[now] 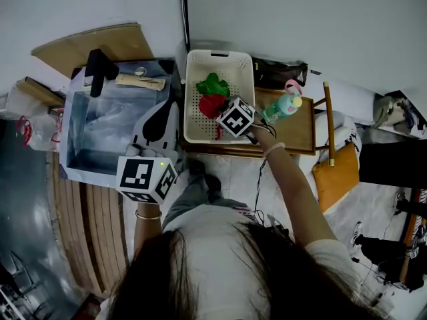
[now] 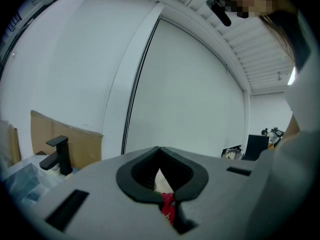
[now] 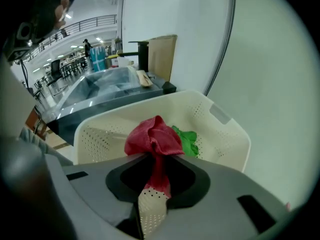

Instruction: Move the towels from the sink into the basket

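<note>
Right claw (image 3: 154, 160) grips one red towel (image 3: 152, 136); one green towel (image 3: 186, 140) in basket (image 3: 222, 134)

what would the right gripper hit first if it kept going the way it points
Probably the basket floor beside the green towel, with the red towel the right gripper holds touching down first; depth is unclear.

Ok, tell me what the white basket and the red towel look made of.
White basket: probably moulded plastic, smooth and faintly glossy; stiff walls with rows of small holes. Red towel: soft cloth, matt; it bunches into limp folds. The weave is too fine to tell.
</note>
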`<state>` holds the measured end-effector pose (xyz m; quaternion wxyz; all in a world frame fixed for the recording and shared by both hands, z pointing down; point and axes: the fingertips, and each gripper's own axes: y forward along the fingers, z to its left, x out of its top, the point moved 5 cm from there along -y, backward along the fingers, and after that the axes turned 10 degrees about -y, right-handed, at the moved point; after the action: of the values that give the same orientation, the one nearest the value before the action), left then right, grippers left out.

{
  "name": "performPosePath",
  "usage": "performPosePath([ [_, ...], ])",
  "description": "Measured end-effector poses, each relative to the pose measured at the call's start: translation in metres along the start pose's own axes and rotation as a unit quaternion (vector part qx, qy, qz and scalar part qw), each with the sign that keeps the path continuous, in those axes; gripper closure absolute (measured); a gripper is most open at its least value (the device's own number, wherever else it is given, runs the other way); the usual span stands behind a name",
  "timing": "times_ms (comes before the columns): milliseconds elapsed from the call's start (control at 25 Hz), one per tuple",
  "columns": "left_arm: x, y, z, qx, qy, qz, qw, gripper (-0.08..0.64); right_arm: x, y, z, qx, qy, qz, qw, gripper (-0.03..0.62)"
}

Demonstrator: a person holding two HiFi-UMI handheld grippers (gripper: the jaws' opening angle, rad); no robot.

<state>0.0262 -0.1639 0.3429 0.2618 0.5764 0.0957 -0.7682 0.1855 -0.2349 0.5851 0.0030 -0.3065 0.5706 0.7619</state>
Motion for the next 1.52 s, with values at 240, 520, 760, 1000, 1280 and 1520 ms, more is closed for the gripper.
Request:
performPosePath([
  [240,0.001,0.002,-0.002,-0.005,0.006,0.006,1.0000,0.552,-0.014,0.023,0.004,0.014,-0.045,0.056,0.997,0.479],
  [520,0.006,0.000,-0.007,-0.005,0.017,0.005,0.9998,0.553,-0.005,-0.003,-0.002,-0.008,0.033,0.000,0.999,0.439],
  [760,0.005,-0.004,-0.023,-0.014,0.024,0.007,0.9996,0.553,0.004,-0.057,-0.007,-0.072,0.104,-0.083,0.989,0.488],
  [1000,0.007,-0.012,-0.050,-0.024,0.039,0.000,0.9990,0.553,0.007,-0.109,-0.001,-0.122,0.137,-0.152,0.971,0.532],
  [1280,0.002,-0.033,-0.076,-0.024,0.048,-0.007,0.9985,0.553,0.009,-0.168,0.012,-0.169,0.141,-0.219,0.951,0.558],
  [1520,-0.005,-0.050,-0.096,-0.017,0.050,-0.012,0.9985,0.552,0.009,-0.214,0.028,-0.201,0.135,-0.275,0.930,0.565],
])
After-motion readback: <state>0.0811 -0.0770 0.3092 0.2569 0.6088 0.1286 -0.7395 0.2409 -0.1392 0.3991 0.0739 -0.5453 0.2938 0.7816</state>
